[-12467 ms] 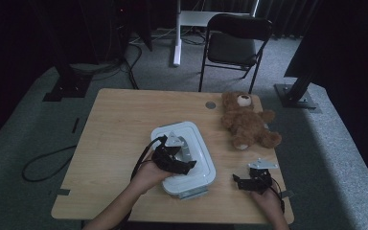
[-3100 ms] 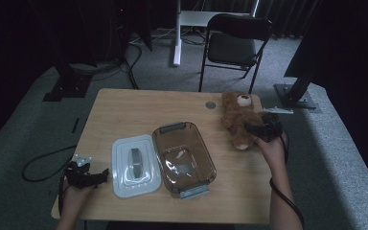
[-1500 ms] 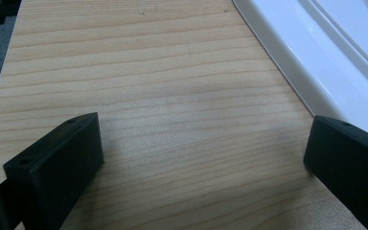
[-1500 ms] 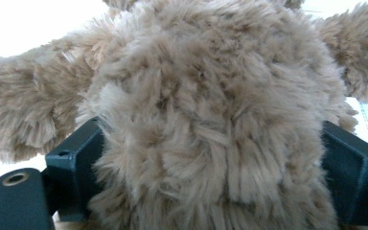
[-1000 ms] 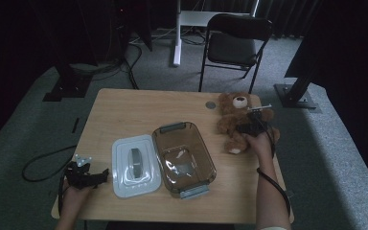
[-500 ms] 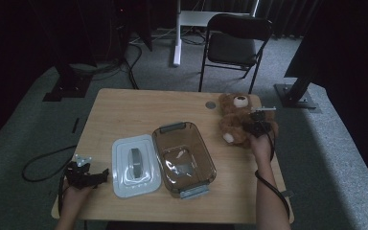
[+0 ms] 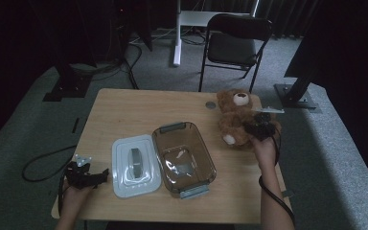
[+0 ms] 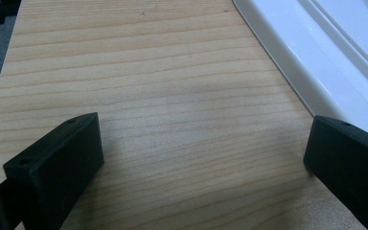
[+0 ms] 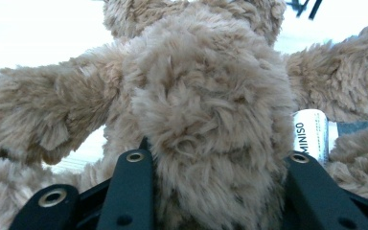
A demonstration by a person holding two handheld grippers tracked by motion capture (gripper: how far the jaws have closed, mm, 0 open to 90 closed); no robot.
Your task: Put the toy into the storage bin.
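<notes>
Bear [image 7: 235,117] at far right part of counter [image 7: 134,112], sitting upright, beside brown transparent container [image 7: 184,158]. Right tool [image 7: 260,128] has just been clamping in – jaws press into fur of bear body on both sides, label [image 9: 310,132] showing near. Left tool [image 7: 84,175] released, jaws wide over bare wood, near front left edge, just beside white lid [image 7: 134,164].

Table [image 7: 124,112]: light wood, rectangular, on grey carpet.
Lid [image 7: 135,164]: white, flat near the front left.
Dish [image 7: 183,158]: clear brown, touching the lid's right edge.
Teddy bear [image 7: 235,117]: far right corner.
Round disc [image 7: 210,104]: beside the bear's head.
</notes>
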